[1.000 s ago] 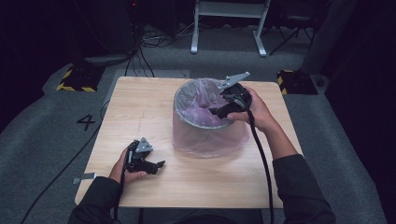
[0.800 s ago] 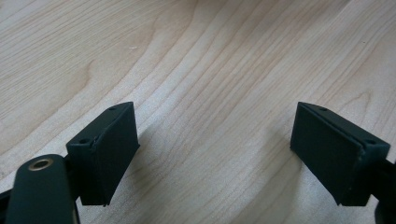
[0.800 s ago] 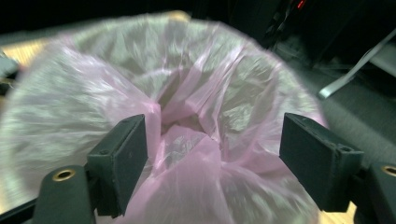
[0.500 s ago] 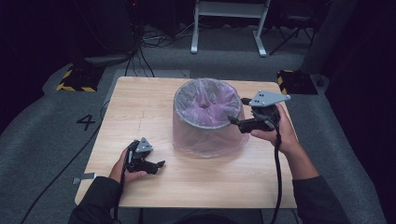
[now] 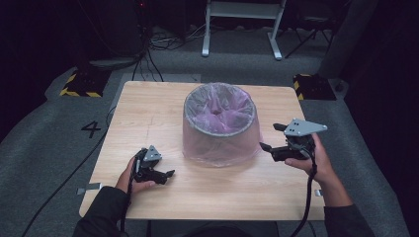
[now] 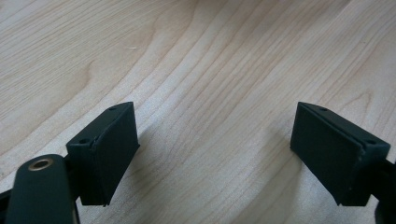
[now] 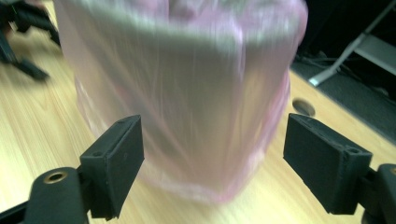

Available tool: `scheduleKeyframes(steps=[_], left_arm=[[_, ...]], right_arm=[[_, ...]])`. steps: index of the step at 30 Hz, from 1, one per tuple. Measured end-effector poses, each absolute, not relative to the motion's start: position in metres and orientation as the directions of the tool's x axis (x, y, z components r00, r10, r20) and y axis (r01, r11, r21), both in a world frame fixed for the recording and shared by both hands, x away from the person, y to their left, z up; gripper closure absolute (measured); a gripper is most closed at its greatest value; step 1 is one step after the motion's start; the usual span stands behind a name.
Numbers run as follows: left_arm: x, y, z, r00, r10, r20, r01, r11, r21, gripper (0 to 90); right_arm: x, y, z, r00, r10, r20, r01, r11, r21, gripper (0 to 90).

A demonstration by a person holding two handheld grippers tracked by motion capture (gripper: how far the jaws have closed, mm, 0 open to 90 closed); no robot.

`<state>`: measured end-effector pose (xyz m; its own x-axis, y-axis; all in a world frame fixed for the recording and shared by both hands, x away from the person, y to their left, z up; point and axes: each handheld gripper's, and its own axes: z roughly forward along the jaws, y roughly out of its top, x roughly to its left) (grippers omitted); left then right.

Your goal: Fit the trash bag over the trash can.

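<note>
Bin: a grey bin (image 5: 220, 123) stands in the middle of the wooden table (image 5: 148, 113), a bit toward the far side.
Bag: a thin pink bag (image 5: 197, 148) sits inside the bin, folds over its rim and hangs down to the table.
Right gripper: the right gripper (image 5: 271, 138) is held just beside the bin, on its right, and points at it. Its jaws are spread wide and hold nothing.
Left gripper: the left gripper (image 5: 165, 175) rests low at the near left, well apart from the bin. Its jaws are spread over bare wood.
</note>
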<state>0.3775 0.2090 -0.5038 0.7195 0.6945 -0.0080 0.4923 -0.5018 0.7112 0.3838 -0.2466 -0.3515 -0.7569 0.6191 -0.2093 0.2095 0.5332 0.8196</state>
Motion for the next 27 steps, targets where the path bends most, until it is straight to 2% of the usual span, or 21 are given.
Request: scheduleKeyframes(steps=[9, 27], left_arm=[[0.378, 0.209, -0.504, 0.720, 0.694, -0.008, 0.493, -0.502, 0.711, 14.9], [0.378, 0.209, -0.504, 0.719, 0.695, -0.008, 0.492, -0.502, 0.711, 14.9]], right_arm=[[0.374, -0.264, -0.397, -0.745, 0.607, -0.276, 0.255, 0.642, 0.723, 19.6], [0.374, -0.290, -0.449, -0.727, 0.633, -0.265, 0.362, 0.681, 0.636, 19.5]])
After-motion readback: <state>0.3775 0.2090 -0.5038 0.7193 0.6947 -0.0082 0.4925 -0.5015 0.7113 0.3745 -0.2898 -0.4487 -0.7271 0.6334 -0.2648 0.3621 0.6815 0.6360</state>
